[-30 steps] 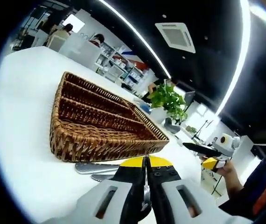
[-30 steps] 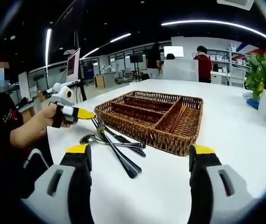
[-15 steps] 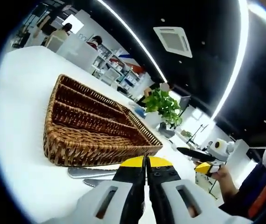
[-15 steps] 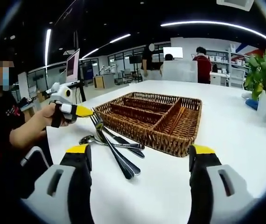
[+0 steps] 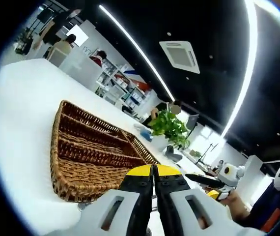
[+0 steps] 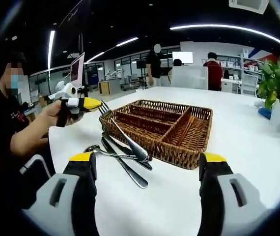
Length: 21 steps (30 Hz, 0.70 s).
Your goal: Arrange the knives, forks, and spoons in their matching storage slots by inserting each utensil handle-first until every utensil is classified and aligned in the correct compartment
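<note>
In the right gripper view, my left gripper (image 6: 95,103) is held up at the left by a hand and is shut on the tine end of a silver fork (image 6: 123,133). The fork slopes down to the right, its handle end hanging just before the front wall of the wicker basket (image 6: 179,158). A spoon (image 6: 111,154) and a knife (image 6: 129,172) lie crossed on the white table below it. My right gripper (image 6: 148,159) stands open, low over the table. In the left gripper view, the shut jaws of my left gripper (image 5: 154,172) rise before the basket (image 5: 76,189), with my right gripper (image 5: 210,187) at the right.
The basket has several long compartments and one crosswise one. A potted plant (image 6: 277,73) stands at the table's right side, also as the plant (image 5: 172,127) beyond the basket. People stand by shelves at the far end of the room. A person's arm (image 6: 27,137) reaches in at left.
The left gripper has risen with the fork, lifting it off the table; its handle now hangs by the basket's front wall. The spoon and knife stay put. The right gripper has not moved.
</note>
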{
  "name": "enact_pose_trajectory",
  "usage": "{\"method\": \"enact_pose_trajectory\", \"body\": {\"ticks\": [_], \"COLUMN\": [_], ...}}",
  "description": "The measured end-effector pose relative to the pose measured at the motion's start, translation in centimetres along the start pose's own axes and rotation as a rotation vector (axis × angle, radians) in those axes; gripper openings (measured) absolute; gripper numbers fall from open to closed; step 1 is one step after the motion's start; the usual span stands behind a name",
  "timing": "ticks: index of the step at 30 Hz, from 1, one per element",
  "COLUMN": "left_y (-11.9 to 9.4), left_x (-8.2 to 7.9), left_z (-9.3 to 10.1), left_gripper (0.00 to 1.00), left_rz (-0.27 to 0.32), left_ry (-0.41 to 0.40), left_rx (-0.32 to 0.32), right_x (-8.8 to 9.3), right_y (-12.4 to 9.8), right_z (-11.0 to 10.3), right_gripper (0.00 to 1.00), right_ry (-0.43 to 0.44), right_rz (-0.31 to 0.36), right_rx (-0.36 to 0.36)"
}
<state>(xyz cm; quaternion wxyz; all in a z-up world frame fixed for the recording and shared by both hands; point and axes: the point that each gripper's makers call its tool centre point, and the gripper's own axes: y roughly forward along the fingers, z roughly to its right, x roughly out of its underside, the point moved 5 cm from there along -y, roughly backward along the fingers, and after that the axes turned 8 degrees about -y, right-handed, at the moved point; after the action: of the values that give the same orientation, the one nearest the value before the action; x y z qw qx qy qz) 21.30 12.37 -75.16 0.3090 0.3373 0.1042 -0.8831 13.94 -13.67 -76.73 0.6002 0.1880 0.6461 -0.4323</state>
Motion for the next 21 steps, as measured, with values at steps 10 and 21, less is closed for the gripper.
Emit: {"method": "enact_pose_trajectory", "body": {"ticks": [10, 21], "left_y": [0.9, 2.8], "left_x": [-3.3, -5.8], "left_z": [-1.2, -3.8], "left_gripper": [0.00, 0.00], "left_rz": [0.071, 0.131], "left_ry": [0.006, -0.004], "left_rx": [-0.032, -0.093], "right_x": [-0.1, 0.0], "right_y": [0.1, 0.0], "right_z": [-0.2, -0.4], "right_gripper": [0.88, 0.88], "right_ry": [-0.003, -0.003], "right_rz": [-0.003, -0.003], "right_rx": [-0.001, -0.002]}}
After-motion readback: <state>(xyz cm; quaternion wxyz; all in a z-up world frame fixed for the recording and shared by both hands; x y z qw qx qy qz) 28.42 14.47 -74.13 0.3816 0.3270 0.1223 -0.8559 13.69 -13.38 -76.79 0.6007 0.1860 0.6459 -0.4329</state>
